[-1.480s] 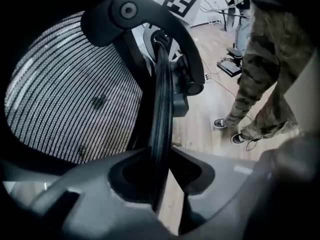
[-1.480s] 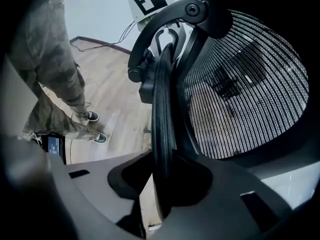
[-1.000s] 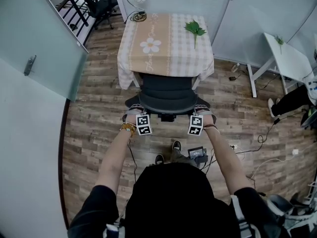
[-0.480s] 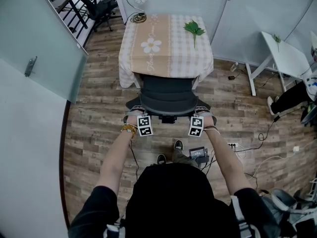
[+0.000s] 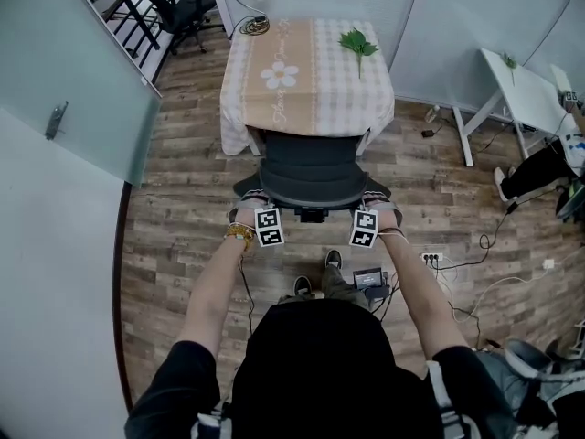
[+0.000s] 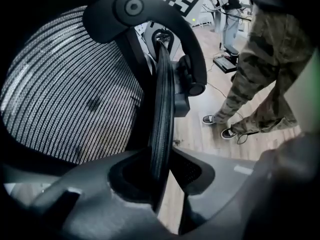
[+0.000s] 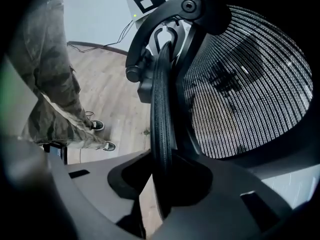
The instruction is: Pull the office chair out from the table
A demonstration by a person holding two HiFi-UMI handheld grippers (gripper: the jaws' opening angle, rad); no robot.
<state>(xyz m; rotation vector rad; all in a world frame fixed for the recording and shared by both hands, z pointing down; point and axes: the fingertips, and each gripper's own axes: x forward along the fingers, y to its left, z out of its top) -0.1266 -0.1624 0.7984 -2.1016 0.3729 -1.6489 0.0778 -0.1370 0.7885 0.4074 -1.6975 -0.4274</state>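
Office chair stands at 6 o'clock of the table, backrest toward the person, seat front at or just under the hanging edge of the checked cloth; how far under, cannot tell. Left gripper is clamped on the left side of the backrest rim. Right gripper is clamped on the right side of the same rim, which sits edge-on between its jaws. Risks, as judged. (1) The rim is thin and smooth and the bite is narrow, so a sharp tug could let a jaw slide off along it. (2) An uneven pull between the two hands would swivel the seat instead of rolling the base, swinging an armrest into the cloth. (3) If an armrest snags the hem, the cloth drags and the leaf sprig at 12 o'clock shifts with it. (4) A pull high on the back may recline it rather than move the casters. (5) Path behind is cluttered: the person's shoes at 6 o'clock, a black device and the power strip with cables at 4 to 5 o'clock. A caster could ride onto any of these and stall or tip.
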